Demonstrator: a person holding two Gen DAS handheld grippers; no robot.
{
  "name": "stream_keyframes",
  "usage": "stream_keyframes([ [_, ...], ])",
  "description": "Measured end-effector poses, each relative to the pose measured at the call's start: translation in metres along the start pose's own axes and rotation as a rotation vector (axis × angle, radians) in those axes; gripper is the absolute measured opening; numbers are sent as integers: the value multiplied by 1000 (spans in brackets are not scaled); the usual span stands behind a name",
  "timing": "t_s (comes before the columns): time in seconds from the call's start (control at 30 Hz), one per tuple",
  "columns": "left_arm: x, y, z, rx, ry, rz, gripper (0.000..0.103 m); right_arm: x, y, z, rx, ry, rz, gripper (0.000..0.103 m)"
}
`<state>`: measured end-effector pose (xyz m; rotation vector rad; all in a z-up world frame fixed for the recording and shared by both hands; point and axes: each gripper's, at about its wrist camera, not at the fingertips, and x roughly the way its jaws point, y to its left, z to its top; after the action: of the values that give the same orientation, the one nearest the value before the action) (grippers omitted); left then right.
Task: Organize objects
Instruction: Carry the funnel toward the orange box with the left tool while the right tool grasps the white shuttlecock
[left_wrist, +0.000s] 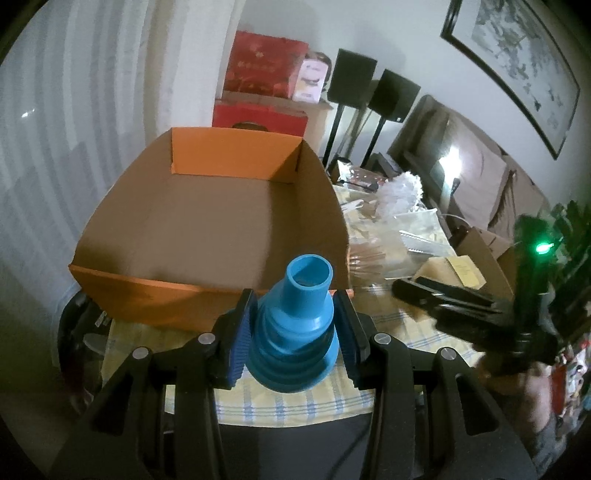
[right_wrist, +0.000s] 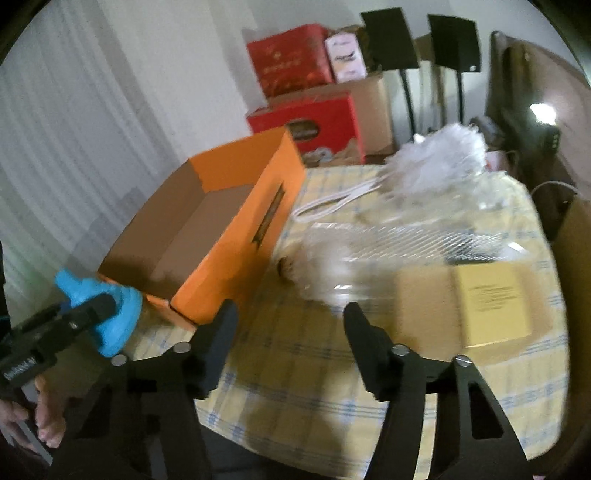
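Left gripper (left_wrist: 295, 328): jaws clenched on a blue funnel (left_wrist: 295, 317), ribbed pads pressing the stepped, collapsible-looking body, narrow spout up. It is held just short of the near wall of the orange box (left_wrist: 207, 206), probably so it can go over that rim next.

Right gripper (right_wrist: 288, 332): jaws part-spread with nothing between them, poised over the bench (right_wrist: 295, 369) right of the orange box; view blurred. Likely lining up on the next item.

Orange box: open-topped cardboard, orange outside, plain brown inside, no contents visible. Bench cover is a yellow cloth with blue checks.

Right of the box: a yellow-labelled carton (right_wrist: 491, 299), flat and rectangular; crinkled clear plastic bags (right_wrist: 388, 240); beyond them a white fluffy duster (right_wrist: 443, 155).

Behind the box: red gift boxes (right_wrist: 295, 59) stacked by the wall.
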<state>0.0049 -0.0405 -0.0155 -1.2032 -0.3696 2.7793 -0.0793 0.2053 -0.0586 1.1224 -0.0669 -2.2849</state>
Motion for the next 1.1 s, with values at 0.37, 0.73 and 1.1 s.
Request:
stream_keyframes([
  [0.37, 0, 6, 0, -1, 3, -16, 40, 42, 0, -2, -26, 67, -34, 45],
  [0.73, 1, 4, 3, -8, 12, -33, 40, 54, -3, 20, -34, 7, -150, 63],
  [1.1, 1, 5, 4, -24, 17, -38, 40, 90, 5, 44, -127, 29, -193, 69],
])
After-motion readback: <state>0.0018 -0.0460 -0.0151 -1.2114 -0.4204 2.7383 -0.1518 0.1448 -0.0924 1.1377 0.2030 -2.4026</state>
